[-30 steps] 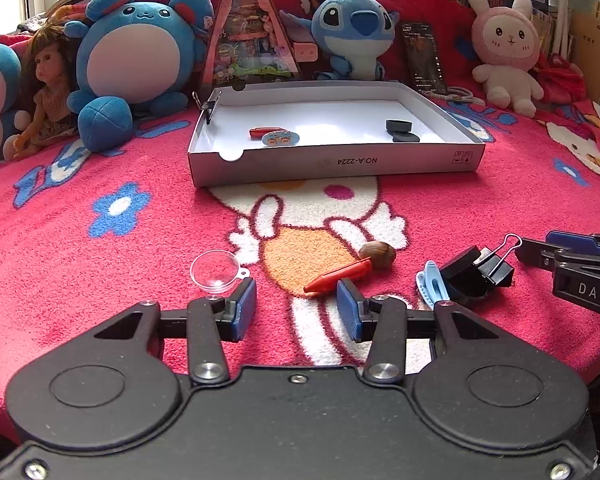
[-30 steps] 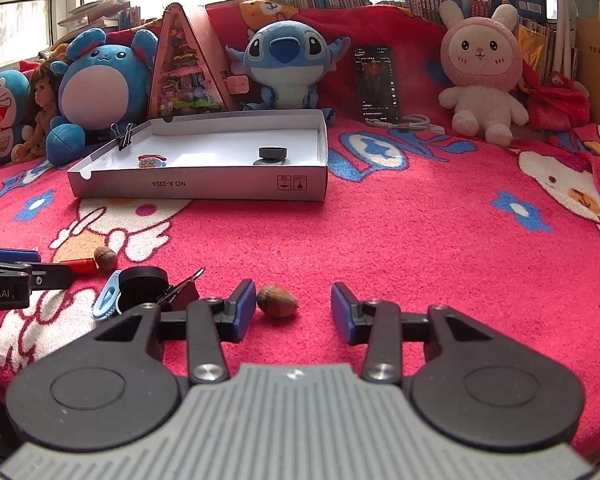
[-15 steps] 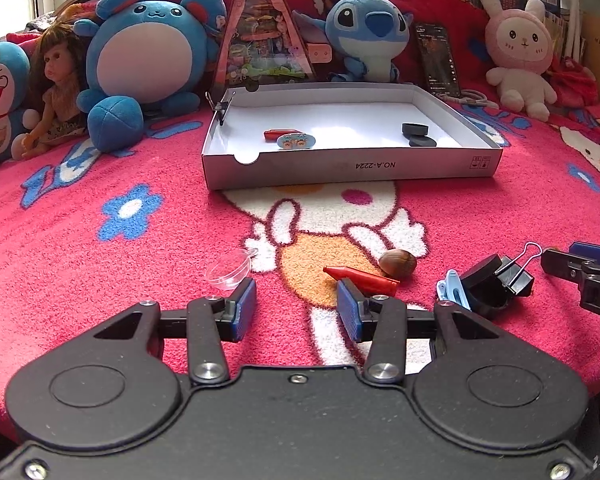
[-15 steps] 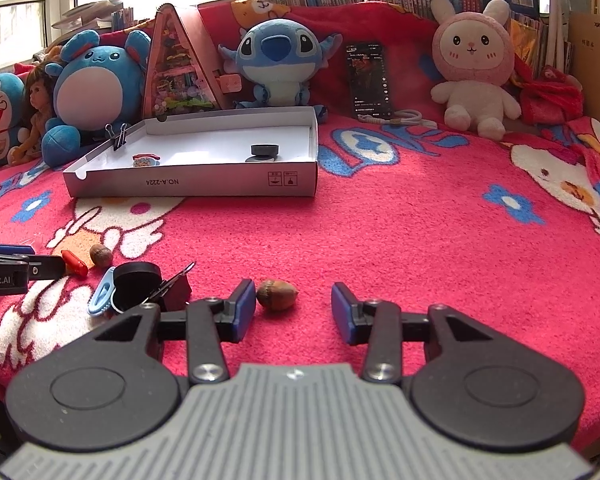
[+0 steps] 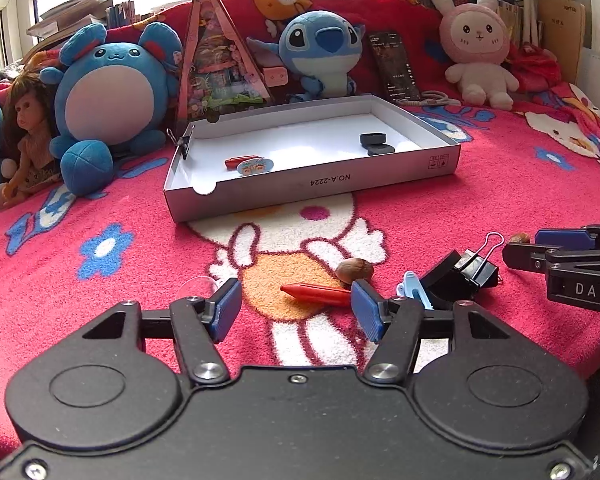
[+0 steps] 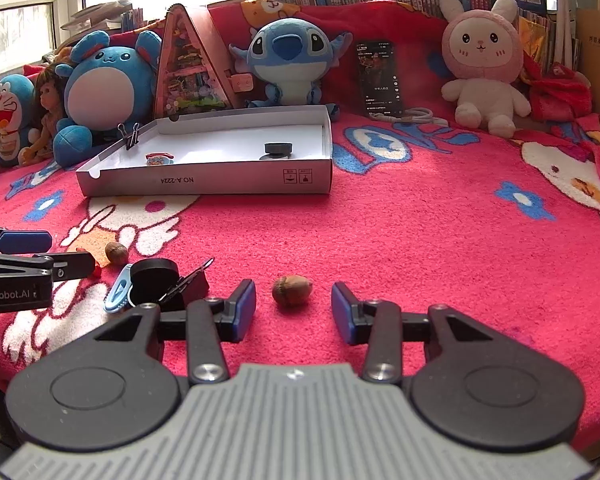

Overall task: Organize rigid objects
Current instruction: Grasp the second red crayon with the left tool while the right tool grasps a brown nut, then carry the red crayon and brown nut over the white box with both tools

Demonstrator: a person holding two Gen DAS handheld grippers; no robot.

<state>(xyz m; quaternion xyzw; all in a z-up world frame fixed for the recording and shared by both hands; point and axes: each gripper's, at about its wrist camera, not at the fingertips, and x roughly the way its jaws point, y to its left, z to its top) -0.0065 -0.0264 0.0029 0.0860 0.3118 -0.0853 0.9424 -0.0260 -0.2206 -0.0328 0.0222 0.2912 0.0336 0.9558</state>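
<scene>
The white cardboard box (image 5: 312, 184) sits open near the plush toys, light and stiff-walled, already holding a few small pieces; it is the likely destination and needs no lifting. On the red blanket (image 5: 120, 280) in front of it lies the loose clutter. The black binder clip (image 5: 474, 266) is hard and springy, best taken across its folded body, not by the wire loops, which would swing. The red crayon (image 5: 316, 294) is light, stiff and a bit waxy, so it may roll or slip; a pinch across its middle looks safest. It lies just ahead of the left gripper (image 5: 296, 312), whose jaws are opening with nothing pressed between them (the crayon's blunt end is hidden behind the right-hand pad). A brown nut (image 5: 354, 269) rests just beyond the crayon. The smallest target, an acorn-like nut (image 6: 292, 290), round and hard, probably prone to squirting sideways, sits between the spread fingers of the right gripper (image 6: 294, 312), which is not touching it.
</scene>
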